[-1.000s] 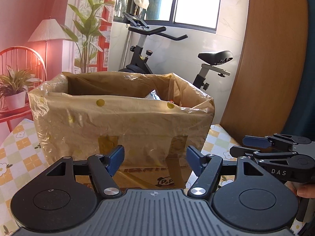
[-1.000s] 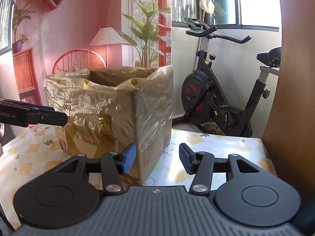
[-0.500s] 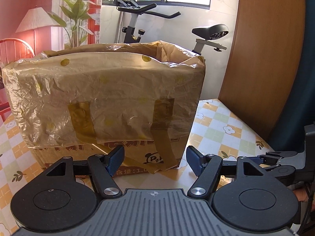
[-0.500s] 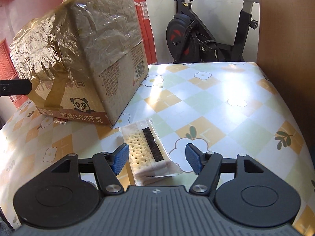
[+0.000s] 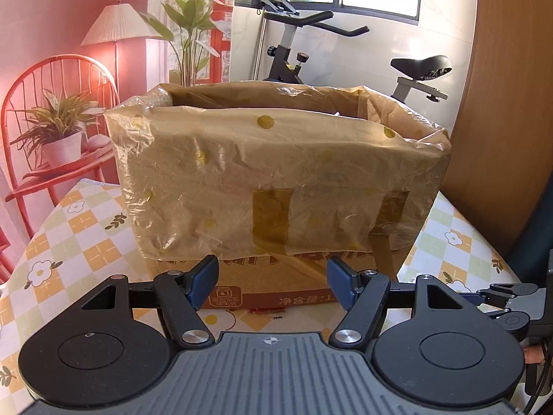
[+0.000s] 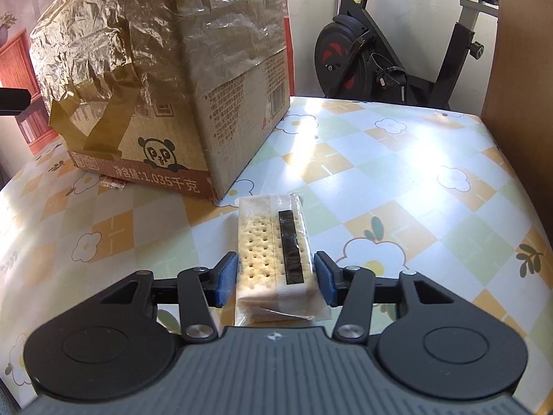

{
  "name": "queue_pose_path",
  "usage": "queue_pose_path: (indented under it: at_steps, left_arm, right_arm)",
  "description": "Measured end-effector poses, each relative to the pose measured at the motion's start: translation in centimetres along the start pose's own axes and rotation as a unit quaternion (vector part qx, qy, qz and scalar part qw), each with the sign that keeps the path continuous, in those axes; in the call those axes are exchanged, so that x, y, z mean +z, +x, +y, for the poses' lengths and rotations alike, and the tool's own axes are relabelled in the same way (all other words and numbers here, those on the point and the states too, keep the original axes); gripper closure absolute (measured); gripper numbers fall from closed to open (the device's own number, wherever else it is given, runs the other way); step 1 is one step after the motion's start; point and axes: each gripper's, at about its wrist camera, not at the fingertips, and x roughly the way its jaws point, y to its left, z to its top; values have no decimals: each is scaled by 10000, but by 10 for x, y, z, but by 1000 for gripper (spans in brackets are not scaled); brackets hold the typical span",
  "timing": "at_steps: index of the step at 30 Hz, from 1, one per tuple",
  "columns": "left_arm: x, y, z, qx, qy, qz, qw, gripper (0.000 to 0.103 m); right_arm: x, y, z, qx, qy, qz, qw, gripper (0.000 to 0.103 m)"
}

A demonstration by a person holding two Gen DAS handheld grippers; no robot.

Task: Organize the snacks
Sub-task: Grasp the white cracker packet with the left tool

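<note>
A clear packet of pale crackers [image 6: 273,256] with a black strip lies on the flowered tablecloth [image 6: 397,180], just off the corner of a cardboard box [image 6: 166,79] lined with a crinkled plastic bag. My right gripper [image 6: 275,276] straddles the packet, its blue pads pressed against both long sides. In the left wrist view the same box [image 5: 276,173] fills the middle, its top open. My left gripper [image 5: 273,283] hovers in front of it, open and holding nothing. The inside of the box is hidden.
A small red wrapper [image 6: 112,184] lies at the box's front edge. A wooden panel [image 6: 518,45] borders the table on the right. An exercise bike [image 6: 380,52] stands behind the table, and a red chair with a potted plant [image 5: 58,138] stands left of it.
My right gripper tipped down from the box to the table, moved over the cracker packet, and its jaws narrowed onto it. My left gripper swung slightly and stayed open.
</note>
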Motion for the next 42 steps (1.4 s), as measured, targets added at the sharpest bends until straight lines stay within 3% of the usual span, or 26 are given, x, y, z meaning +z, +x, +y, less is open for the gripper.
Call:
queue_pose_path:
  at_steps: [9,11,13,20,23,26,35,42]
  left_arm:
    - [-17,15,0,-288,49,352,9990,33]
    - [-22,20,-2,-428,62,457,9980,33]
    - [-29,27,-4,-590,0,527,9969,33]
    - [-42,55,-22,-945,-94,715,9929,34]
    - [-46,66,-32,-1052,-110,793,9912,36]
    - [-49,76,-42,-1162,-131,861,9894,37]
    - [-62,103,-62,-1324,-225,1100,9848,38]
    - [-69,115,-68,-1391,-463,1112,9829,43]
  right_arm:
    - [-6,8,65,985,-1180,218,9879,55]
    - [-5,14,75,801,-1376,209,9870,52]
    - [-4,18,76,509,-1409,214,9885,36]
    - [-8,9,43,119,-1152,154,9931,31]
    - [-10,5,30,127,-869,33,9961,33]
    - [-12,2,25,224,-567,-83,9981,47]
    - [-16,8,36,149,-433,-448,9979,47]
    - [-23,10,44,-1,-625,-584,9963,56]
